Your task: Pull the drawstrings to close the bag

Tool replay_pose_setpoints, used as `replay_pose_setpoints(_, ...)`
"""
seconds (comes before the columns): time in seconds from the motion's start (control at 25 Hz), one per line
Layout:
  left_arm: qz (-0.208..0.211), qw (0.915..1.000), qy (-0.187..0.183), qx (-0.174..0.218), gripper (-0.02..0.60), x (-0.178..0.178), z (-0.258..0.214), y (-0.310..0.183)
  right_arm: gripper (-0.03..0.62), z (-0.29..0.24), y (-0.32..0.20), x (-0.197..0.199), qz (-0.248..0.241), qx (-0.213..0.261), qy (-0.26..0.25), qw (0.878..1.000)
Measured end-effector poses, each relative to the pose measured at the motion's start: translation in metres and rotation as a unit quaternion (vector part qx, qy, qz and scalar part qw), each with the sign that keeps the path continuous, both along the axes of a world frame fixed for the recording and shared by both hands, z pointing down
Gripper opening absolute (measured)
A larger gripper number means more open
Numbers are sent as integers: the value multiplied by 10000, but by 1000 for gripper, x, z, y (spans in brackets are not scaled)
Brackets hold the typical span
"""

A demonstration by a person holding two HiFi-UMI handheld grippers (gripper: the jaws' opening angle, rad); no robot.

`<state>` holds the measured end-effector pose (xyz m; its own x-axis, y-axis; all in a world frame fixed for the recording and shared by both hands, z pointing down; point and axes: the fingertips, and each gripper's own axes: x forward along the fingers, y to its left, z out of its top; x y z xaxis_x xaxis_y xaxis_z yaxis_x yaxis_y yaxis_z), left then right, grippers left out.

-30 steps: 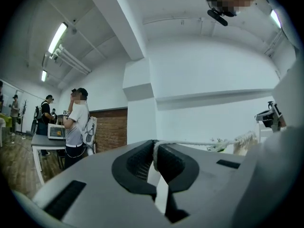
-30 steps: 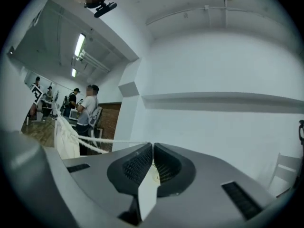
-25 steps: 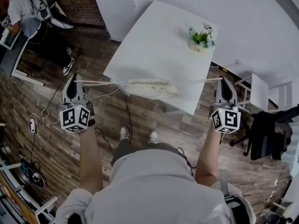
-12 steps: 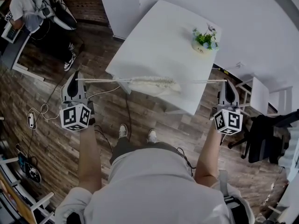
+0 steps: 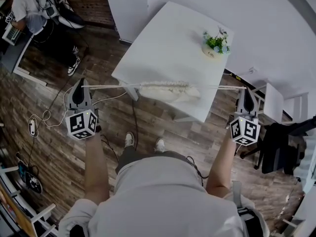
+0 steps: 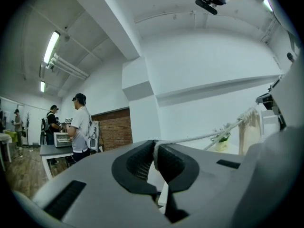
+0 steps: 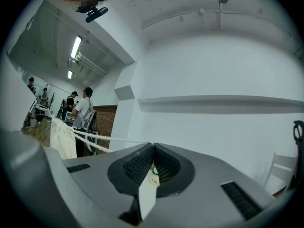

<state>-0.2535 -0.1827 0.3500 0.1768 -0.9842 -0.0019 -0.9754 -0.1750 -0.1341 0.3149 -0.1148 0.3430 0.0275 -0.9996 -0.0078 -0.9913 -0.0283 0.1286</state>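
Both forearms reach forward, spread wide to either side of the white table. The left gripper is clamped on the left drawstring, the right gripper on the right drawstring. Cords are taut and level. The bag hangs between them over the table's near edge, mouth gathered.

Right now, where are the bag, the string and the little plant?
bag (image 5: 170, 92), head view, on its cream cloth body below the gathered top.
string (image 5: 111, 86), head view, on the tight stretch left of the bag.
little plant (image 5: 216, 40), head view, on its green leaves.
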Motion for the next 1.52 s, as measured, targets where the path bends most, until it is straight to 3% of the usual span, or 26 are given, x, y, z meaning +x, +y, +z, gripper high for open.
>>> replay_pose_setpoints(0.2, -257, 9994, 206, -142, 17, -15, 7, -2, 37, 6, -7, -2, 26, -108, 66, 9999)
replay_pose_setpoints(0.4, -320, 9994, -44, -130, 17, -23, 7, 6, 37, 12, -5, 2, 113, -157, 29, 9998)
replay_pose_setpoints(0.92, -464, 9988, -23, -147, 18, -31, 5, 6, 37, 8, 1, 23, 424, 98, -229, 9988)
replay_pose_setpoints(1.52, -491, 9988, 32, -73, 18, -33, -7, 12, 37, 5, 5, 32, 353, 61, -314, 9989)
